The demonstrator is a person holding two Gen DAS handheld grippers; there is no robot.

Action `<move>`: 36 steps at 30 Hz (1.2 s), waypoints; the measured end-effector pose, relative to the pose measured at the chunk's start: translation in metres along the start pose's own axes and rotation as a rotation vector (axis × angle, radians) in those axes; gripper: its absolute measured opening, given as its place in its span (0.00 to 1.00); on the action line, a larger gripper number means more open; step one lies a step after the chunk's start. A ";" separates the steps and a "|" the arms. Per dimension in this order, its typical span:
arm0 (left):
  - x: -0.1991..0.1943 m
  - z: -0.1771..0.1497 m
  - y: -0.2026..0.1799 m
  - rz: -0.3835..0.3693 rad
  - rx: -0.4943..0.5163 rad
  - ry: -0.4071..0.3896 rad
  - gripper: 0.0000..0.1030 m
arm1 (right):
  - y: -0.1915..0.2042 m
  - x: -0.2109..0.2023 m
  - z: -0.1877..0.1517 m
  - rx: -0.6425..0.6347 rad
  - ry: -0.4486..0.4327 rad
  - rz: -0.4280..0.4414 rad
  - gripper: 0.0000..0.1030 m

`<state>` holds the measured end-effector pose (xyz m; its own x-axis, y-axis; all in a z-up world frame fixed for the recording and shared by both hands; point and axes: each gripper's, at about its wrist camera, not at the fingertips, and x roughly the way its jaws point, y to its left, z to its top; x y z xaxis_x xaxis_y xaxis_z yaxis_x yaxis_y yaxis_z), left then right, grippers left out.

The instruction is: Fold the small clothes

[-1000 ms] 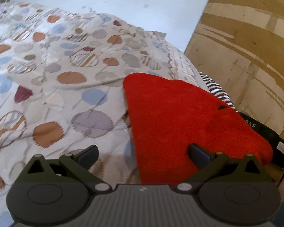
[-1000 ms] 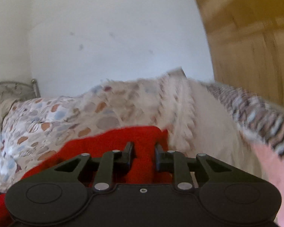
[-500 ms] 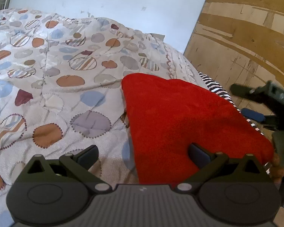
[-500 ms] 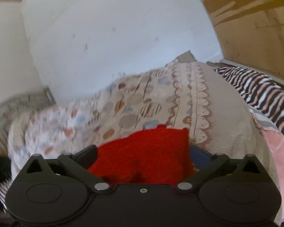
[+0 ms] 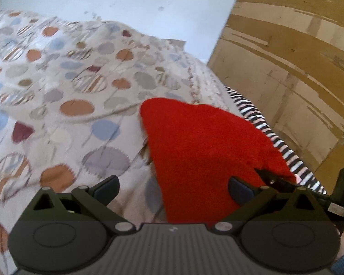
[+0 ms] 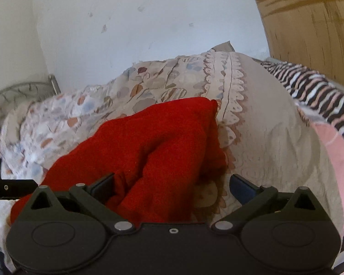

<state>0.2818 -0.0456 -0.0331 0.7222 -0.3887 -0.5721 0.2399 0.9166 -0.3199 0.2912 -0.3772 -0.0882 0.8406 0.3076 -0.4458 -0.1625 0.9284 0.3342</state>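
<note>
home bedroom, bed with patterned quilt [image 5: 64,105], metal bedframe [image 6: 23,91], wooden wardrobe [image 5: 298,68]

A: What lies ahead of the left gripper [image 5: 173,186]?

B: A red garment [image 5: 201,151] spreads on the patterned bedspread [image 5: 64,105], ahead and slightly right of the wide-apart jaws; nothing is gripped.

A: And farther right?

B: A striped cloth [image 5: 279,144] runs along the bed edge beside a wooden panel [image 5: 293,52]. The right gripper's [image 5: 273,181] dark finger touches the garment's right corner.
</note>
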 end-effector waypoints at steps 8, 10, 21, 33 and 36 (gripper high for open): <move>0.025 0.005 -0.010 0.021 0.028 0.055 0.99 | 0.000 -0.005 0.029 0.034 -0.032 0.031 1.00; 0.026 0.004 -0.009 0.023 0.021 0.057 0.99 | -0.001 -0.002 0.038 0.030 -0.049 0.021 1.00; 0.027 -0.005 -0.011 0.043 0.009 0.028 1.00 | -0.032 0.056 0.031 0.117 0.012 0.067 0.99; 0.045 0.008 0.016 -0.091 -0.147 0.042 1.00 | -0.038 0.053 0.025 0.136 -0.017 0.098 0.97; 0.070 0.011 0.029 -0.165 -0.201 0.140 1.00 | -0.036 0.054 0.027 0.137 0.001 0.123 0.85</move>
<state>0.3466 -0.0448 -0.0739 0.5845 -0.5525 -0.5942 0.2028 0.8086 -0.5523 0.3563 -0.4002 -0.1015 0.8182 0.4172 -0.3957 -0.1917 0.8467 0.4963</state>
